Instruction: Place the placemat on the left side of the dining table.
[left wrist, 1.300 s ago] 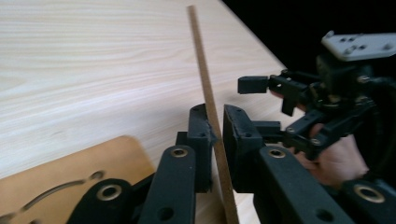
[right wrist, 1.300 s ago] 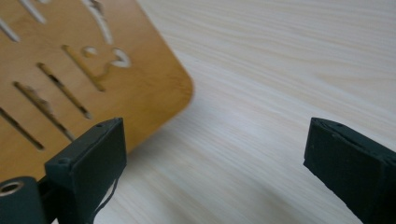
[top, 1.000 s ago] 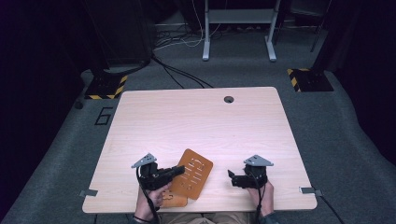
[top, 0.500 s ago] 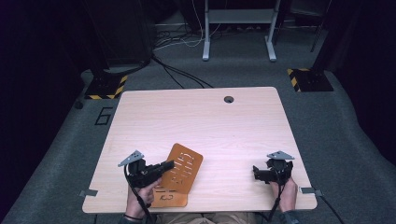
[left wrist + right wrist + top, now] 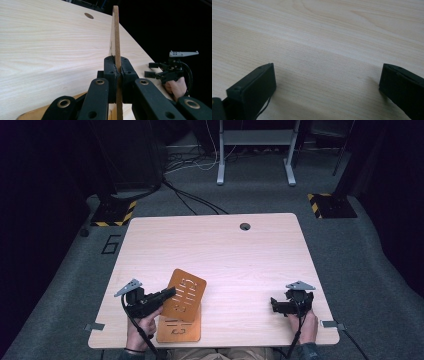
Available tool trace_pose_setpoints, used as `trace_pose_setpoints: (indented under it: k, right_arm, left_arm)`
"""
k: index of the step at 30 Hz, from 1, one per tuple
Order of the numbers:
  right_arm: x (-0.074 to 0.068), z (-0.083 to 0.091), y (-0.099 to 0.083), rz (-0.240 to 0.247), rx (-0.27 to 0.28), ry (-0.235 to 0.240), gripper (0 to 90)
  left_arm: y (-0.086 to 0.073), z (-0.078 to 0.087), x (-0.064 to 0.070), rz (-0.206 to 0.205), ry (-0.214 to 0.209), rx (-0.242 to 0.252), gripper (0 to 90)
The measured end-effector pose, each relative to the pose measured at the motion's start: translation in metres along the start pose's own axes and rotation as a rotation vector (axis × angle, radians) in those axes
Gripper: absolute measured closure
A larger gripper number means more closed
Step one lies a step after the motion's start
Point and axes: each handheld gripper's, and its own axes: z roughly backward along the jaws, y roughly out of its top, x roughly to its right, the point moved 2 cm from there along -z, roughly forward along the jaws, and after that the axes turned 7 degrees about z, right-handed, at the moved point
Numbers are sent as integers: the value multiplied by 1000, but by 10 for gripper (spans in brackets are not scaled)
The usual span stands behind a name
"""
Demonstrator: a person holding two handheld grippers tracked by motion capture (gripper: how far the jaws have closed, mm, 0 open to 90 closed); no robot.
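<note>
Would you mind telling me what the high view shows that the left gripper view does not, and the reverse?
High view alone: the slotted face of the lifted brown board, a second slotted board lying flat under it near the front edge, and the grey floor with cables.

Left gripper view alone: the held board edge-on, upright, clamped between the left hand-held gripper jaws.

Both: the wooden table with its round hole, and the right hand-held gripper, open.

Lower board (image 5: pixel 179 330) partly covered by upper board (image 5: pixel 186 294); cutout markings on both too small to read. Right gripper (image 5: pixel 327 82) fingers (image 5: pixel 254 87) cut off at frame bottom.
</note>
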Motion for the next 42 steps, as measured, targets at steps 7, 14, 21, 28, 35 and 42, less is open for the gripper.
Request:
trace_pose_setpoints:
  k: [7, 14, 21, 28, 35, 42]
  right_arm:
    - [0, 0, 0, 16, 0, 9, 0]
    - [0, -1, 0, 15, 1, 10, 0]
    - [-1, 0, 0, 15, -1, 14, 0]
    - [-1, -1, 1, 14, 0, 14, 0]
    - [0, -1, 1, 14, 0, 15, 0]
    - [0, -1, 1, 14, 0, 14, 0]
  left_arm:
    - [7, 4, -7, 7, 24, 18, 859]
    - [15, 10, -12, 11, 49, 32, 859]
    - [24, 15, -18, 8, 81, 44, 859]
    - [34, 20, -23, -8, 110, 60, 859]
    - [44, 25, -30, -9, 139, 70, 859]
    - [54, 29, -38, -2, 166, 84, 859]
